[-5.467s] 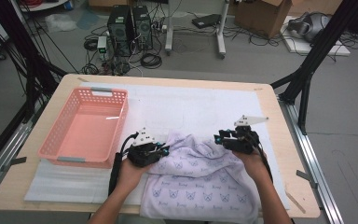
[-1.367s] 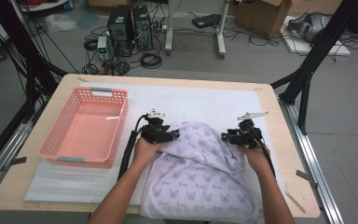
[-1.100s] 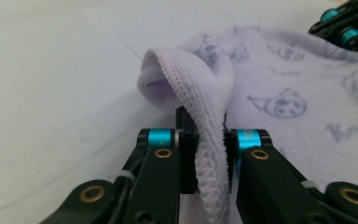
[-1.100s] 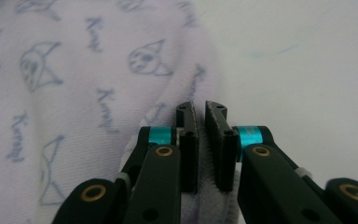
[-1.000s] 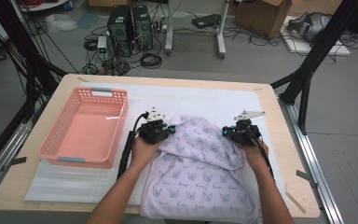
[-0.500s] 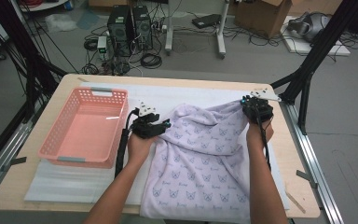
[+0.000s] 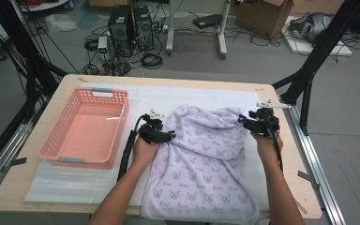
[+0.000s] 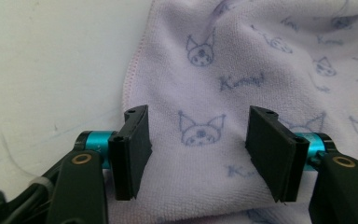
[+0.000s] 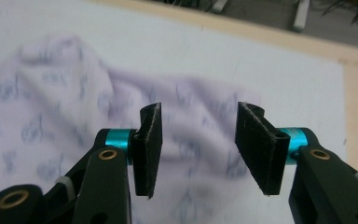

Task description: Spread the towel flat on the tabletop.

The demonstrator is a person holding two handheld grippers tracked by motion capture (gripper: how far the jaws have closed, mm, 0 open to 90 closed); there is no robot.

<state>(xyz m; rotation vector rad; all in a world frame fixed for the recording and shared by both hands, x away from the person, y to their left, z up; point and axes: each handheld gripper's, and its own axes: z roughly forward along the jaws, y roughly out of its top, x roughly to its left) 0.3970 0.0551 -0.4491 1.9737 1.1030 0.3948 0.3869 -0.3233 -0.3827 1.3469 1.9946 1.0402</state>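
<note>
A lilac towel (image 7: 206,164) printed with small cat faces lies spread on the white mat (image 7: 75,187) that covers the table (image 7: 14,197). Its near end hangs at the table's front edge; its far end is bunched into soft folds between the two grippers.

The left gripper (image 7: 165,136) sits at the towel's far left corner, low over the mat. Its jaws have just been opening and now stand apart. In the left gripper view (image 8: 198,151) the towel's hemmed edge lies flat under the gap, with no pad pressing on it, so the cloth is let go.

The right gripper (image 7: 246,123) is at the towel's far right corner. Its jaws have likewise just been opening. In the right gripper view (image 9: 196,149) they are parted with the towel (image 9: 121,116) beyond them; that picture is blurred, but the cloth seems to lie clear of the pads.

A pink basket (image 7: 86,129) stands on the mat to the left of the towel, near the left gripper but apart from it.
</note>
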